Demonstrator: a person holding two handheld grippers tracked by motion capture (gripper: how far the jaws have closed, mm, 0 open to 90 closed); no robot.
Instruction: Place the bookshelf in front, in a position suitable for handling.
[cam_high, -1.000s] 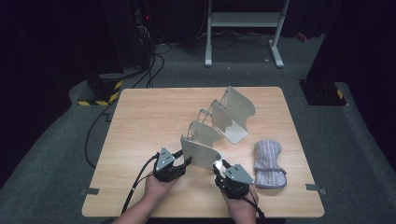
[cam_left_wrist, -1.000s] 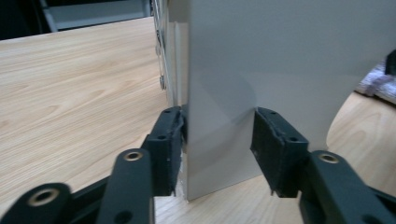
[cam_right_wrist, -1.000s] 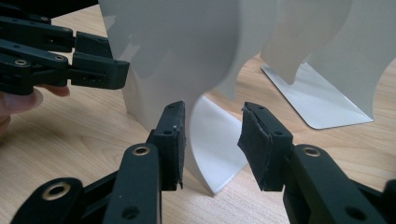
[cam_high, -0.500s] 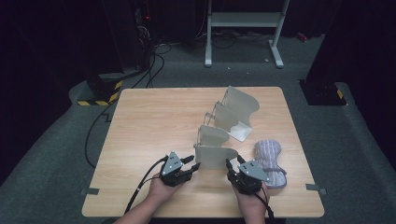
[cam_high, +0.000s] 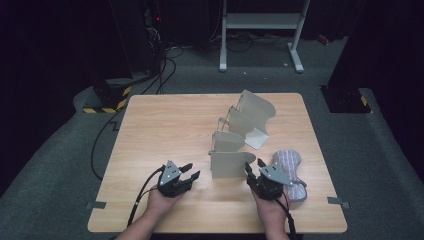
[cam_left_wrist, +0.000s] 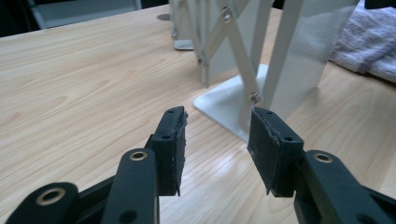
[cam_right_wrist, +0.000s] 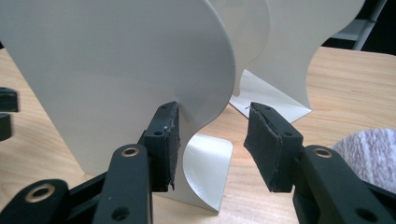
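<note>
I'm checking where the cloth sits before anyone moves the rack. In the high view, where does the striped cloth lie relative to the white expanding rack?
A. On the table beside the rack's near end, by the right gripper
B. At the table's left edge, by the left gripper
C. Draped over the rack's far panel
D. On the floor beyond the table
A: the striped cloth lies flat on the table, beside the near end of the rack, next to the right gripper.

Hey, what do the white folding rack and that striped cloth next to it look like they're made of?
The folding rack looks like thin sheet metal with a smooth off-white painted finish: flat panels, crisp edges, riveted scissor links. The striped cloth seems soft terry or knit fabric, judging by its fuzzy, rumpled surface.
</note>
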